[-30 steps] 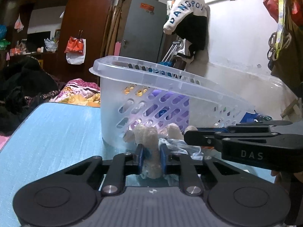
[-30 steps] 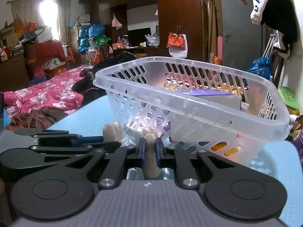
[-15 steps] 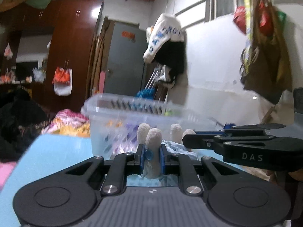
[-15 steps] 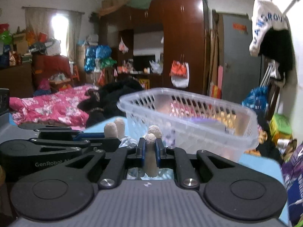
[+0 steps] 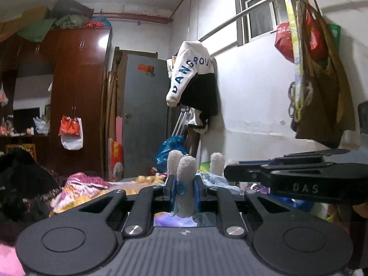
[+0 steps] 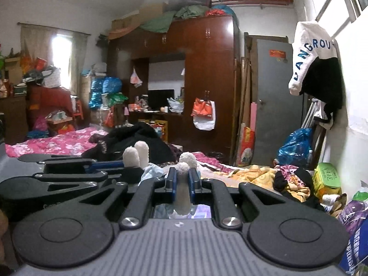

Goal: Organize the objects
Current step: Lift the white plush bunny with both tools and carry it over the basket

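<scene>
Looking along the left gripper, its jaws are clamped on one fuzzy white limb of a plush toy, more stubby limbs poking up behind, with the right gripper just beside it. From the right gripper's view, it's pinching another white limb of that toy, held up above the messy bed, wardrobe behind.

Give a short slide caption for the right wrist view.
Right tool shut on a fluffy white toy, above a cluttered bedroom.
</scene>
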Available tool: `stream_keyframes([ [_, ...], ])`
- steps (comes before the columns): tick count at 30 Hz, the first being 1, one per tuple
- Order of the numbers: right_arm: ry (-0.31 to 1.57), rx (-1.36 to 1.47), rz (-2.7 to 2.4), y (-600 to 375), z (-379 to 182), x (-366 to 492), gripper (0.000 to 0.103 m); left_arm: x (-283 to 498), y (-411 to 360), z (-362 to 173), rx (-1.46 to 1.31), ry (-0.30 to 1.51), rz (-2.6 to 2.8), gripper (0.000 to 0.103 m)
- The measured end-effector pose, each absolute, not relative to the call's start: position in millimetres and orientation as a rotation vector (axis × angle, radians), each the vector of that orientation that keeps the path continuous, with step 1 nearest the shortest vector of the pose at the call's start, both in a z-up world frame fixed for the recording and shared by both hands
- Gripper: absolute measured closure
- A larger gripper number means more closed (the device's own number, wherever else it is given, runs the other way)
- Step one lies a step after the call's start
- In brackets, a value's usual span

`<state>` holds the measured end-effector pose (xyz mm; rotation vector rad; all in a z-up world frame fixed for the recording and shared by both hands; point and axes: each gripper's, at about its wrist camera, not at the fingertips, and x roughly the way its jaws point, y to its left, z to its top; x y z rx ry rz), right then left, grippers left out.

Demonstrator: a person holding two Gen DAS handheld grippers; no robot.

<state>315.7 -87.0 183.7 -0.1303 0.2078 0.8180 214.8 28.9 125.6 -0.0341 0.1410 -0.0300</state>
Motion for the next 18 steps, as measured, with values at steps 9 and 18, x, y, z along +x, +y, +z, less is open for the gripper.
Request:
stream_keyframes([
  [9, 0.299, -0.128, 0.771, -54, 165, 372, 0.091, 287, 58, 125, 0.003, 0.203, -0.038, 0.084],
  [18, 0.403, -0.126, 0.762, -45, 137, 392, 0.091, 316, 73, 99, 0.045, 0.298, -0.031, 0.084],
])
